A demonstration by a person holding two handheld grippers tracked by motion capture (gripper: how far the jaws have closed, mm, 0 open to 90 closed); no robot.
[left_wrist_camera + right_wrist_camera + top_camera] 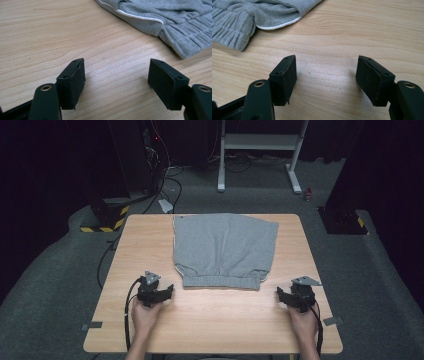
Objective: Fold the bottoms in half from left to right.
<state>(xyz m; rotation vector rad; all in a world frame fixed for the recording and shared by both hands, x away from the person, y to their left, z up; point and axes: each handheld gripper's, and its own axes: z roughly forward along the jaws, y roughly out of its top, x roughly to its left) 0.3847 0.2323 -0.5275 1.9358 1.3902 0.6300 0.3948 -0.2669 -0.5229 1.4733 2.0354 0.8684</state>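
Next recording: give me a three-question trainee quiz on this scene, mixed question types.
1. True or false: the left tongs grip the grey shorts.
2. Which part of the shorts lies nearest the person? A) waistband B) leg openings
3. Fill in: the shorts lie on a ____ table.

Key
1. False: both the left tongs and the right tongs stand open over bare wood, apart from the cloth.
2. A: the gathered waistband faces the hands.
3. Wooden.

Left gripper (169, 292) and right gripper (280, 295), hand-held low, jaws wide apart, empty.
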